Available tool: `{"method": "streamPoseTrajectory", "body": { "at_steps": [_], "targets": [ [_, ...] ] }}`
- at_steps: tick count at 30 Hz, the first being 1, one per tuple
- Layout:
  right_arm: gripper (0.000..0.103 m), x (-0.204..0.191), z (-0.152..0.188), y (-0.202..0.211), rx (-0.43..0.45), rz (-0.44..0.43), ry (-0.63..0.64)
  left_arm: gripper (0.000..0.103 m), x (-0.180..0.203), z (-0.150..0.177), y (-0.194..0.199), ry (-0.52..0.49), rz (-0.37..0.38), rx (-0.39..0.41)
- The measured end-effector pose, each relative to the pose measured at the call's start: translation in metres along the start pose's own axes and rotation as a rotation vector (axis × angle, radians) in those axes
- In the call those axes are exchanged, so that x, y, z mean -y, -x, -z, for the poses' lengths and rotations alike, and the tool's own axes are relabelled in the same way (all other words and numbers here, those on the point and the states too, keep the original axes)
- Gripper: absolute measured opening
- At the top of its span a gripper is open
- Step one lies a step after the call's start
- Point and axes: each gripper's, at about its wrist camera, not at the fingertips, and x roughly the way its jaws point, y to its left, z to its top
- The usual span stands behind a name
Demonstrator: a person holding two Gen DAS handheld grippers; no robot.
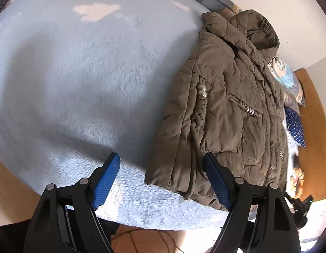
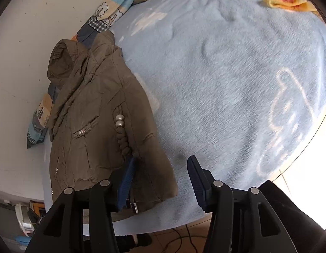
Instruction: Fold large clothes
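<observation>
Left wrist view shows an olive-brown padded jacket (image 1: 228, 109) lying in the right half of the frame on a pale blue fleece blanket (image 1: 78, 84), hood toward the upper right by the white wall (image 1: 299, 10), hem toward the lower edge; it looks already doubled lengthwise into a narrow strip. The left gripper (image 1: 161, 179) hangs over the blanket's near edge with its blue-padded fingers wide apart and nothing between them, the right-hand pad just over the hem. In the right wrist view the jacket (image 2: 95, 126) fills the left half of the frame, and the right gripper (image 2: 160, 181) is likewise spread and empty, its left pad above the hem corner. Judging by this, a fold is finished or pending; the next move probably calls for both grippers to pinch the hem corners and carry them toward the hood.
</observation>
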Motion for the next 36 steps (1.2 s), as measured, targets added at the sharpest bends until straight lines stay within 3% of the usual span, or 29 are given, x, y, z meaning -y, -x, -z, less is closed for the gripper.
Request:
{"method": "streamPoseTrajectory", "body": {
  "at_steps": [7,8,9,10,11,12,14,15,19,23,31,36],
  "targets": [
    [0.058,-0.018,0.01,-0.032,-0.08,-0.008,0.054,0.078,-0.001,0.0,-0.012,0.029,0.058,-0.031],
    [0.052,-0.02,0.011,-0.034,-0.078,-0.006,0.062,0.077,0.0,-0.001,-0.013,0.018,0.052,-0.03],
    [0.044,-0.021,0.012,-0.035,-0.075,-0.014,0.067,0.072,0.003,-0.002,-0.014,0.006,0.046,-0.029],
    [0.026,-0.024,0.012,-0.034,-0.073,-0.028,0.081,0.06,0.007,-0.002,-0.014,-0.019,0.041,-0.024],
    [0.02,-0.028,0.014,-0.031,-0.061,-0.021,0.102,0.051,0.012,-0.002,-0.013,-0.047,0.047,-0.018],
    [0.018,-0.033,0.015,-0.028,-0.045,-0.004,0.131,0.039,0.014,-0.002,-0.013,-0.064,0.051,-0.015],
    [0.013,-0.038,0.018,-0.02,-0.01,0.014,0.159,0.025,0.026,0.0,-0.008,-0.125,0.054,0.005],
    [0.013,-0.04,0.019,-0.016,0.007,0.025,0.171,0.023,0.03,0.001,-0.006,-0.146,0.044,0.018],
    [0.011,-0.053,0.025,0.011,0.088,0.034,0.228,0.02,0.049,0.011,0.006,-0.243,-0.008,0.069],
    [0.01,-0.062,0.031,0.036,0.141,0.035,0.25,0.019,0.055,0.025,0.021,-0.269,-0.009,0.087],
    [0.01,-0.053,0.06,0.066,0.088,0.091,0.278,0.019,0.043,0.043,0.042,-0.234,0.008,0.047],
    [0.016,-0.052,0.053,0.052,0.045,0.136,0.259,0.032,0.049,0.029,0.031,-0.242,-0.095,0.04]
  ]
}}
